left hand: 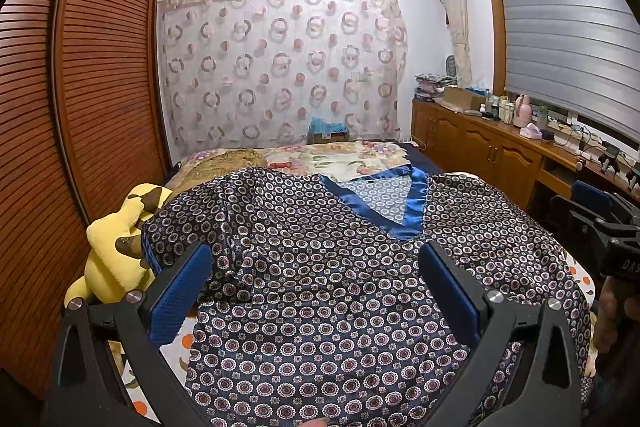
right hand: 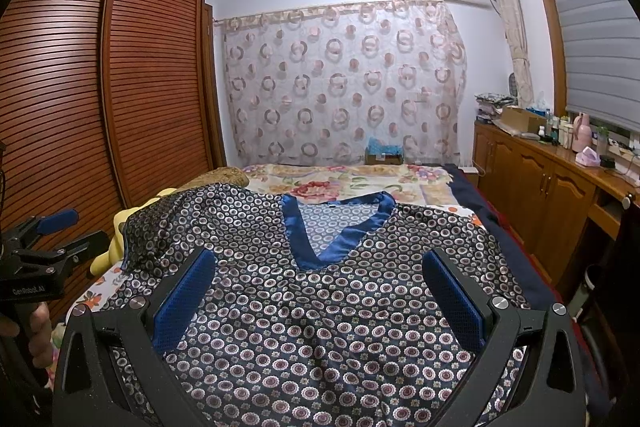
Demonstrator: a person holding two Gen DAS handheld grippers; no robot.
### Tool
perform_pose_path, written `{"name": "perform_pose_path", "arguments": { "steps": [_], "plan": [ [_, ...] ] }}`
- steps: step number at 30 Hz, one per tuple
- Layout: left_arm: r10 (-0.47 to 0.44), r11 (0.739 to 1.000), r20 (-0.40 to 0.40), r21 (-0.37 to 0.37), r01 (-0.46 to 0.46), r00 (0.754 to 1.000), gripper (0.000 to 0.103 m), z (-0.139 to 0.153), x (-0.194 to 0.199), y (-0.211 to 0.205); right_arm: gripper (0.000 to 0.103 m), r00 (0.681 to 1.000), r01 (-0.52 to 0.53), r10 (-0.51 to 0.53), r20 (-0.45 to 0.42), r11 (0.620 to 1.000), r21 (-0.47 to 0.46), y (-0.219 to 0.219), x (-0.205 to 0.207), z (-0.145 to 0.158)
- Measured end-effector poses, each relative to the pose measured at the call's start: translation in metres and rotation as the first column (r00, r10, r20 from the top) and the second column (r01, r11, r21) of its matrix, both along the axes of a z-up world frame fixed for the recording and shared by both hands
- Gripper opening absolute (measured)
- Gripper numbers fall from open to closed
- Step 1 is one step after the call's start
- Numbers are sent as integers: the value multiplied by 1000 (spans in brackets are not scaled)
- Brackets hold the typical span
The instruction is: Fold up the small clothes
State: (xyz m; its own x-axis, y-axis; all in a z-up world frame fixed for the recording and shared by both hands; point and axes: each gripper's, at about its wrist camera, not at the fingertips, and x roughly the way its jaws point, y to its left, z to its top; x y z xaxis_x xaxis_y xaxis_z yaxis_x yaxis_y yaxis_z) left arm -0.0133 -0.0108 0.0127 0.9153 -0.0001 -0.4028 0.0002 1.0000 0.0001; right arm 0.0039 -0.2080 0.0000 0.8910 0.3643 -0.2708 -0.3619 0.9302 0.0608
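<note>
Black tool (left hand: pixel 316 291), blue pads (left hand: pixel 180 299), silver screws (left hand: pixel 495 296)

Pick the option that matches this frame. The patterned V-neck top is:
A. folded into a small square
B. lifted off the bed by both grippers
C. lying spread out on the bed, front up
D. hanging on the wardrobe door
C: the patterned top lies spread out on the bed with its blue V-neck trim facing up, and both the left gripper and the right gripper are open above it, gripping nothing.

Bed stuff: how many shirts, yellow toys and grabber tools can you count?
Shirts: 1, the patterned shirt spread on the bed.
Yellow toys: 1, the plush toy at the bed's left edge.
Grabber tools: 2, the left gripper and the right gripper, both open.
Total: 4
</note>
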Motion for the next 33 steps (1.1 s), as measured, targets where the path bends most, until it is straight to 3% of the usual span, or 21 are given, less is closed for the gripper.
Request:
{"name": "perform_pose_path", "arguments": {
  "steps": [15, 33],
  "plan": [
    [16, 1000, -31, -6, -16, 999, 103, -14, 12, 11, 103, 999, -31, 32, -33, 999, 4, 2, 11, -5],
    [86, 995, -165, -37, -93, 983, 103, -49, 71, 101, 102, 962, -224, 206, -182, 971, -87, 41, 95, -13]
  ]
}}
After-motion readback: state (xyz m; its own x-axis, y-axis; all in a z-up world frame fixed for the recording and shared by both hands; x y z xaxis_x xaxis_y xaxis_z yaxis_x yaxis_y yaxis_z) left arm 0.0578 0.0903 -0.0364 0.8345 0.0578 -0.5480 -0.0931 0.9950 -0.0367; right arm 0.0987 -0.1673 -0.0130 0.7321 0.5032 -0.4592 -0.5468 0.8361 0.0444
